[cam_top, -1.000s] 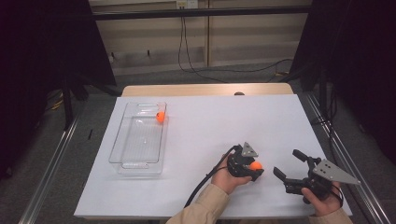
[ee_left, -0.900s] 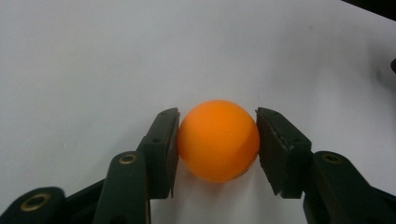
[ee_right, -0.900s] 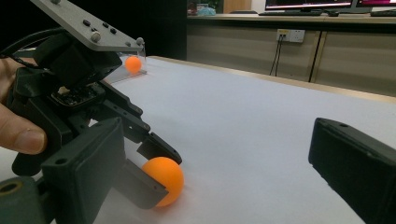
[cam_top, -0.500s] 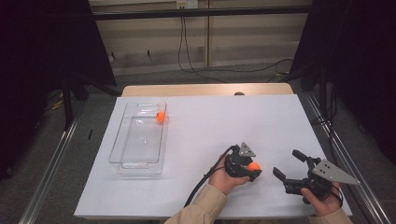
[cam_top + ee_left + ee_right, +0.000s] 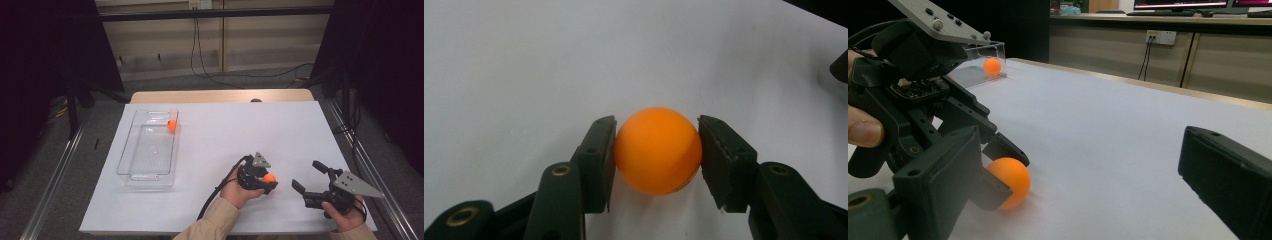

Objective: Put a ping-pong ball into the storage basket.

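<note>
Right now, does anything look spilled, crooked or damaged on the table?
Nothing stands out. The left gripper is shut on one ball at the table; another ball sits in the tray. The right gripper is open, empty.

Our left gripper (image 5: 267, 181) sits low at the counter, jaws clamped on a ball (image 5: 657, 150). Our right gripper (image 5: 309, 176) rests beside it, jaws spread wide and holding nothing.
</note>
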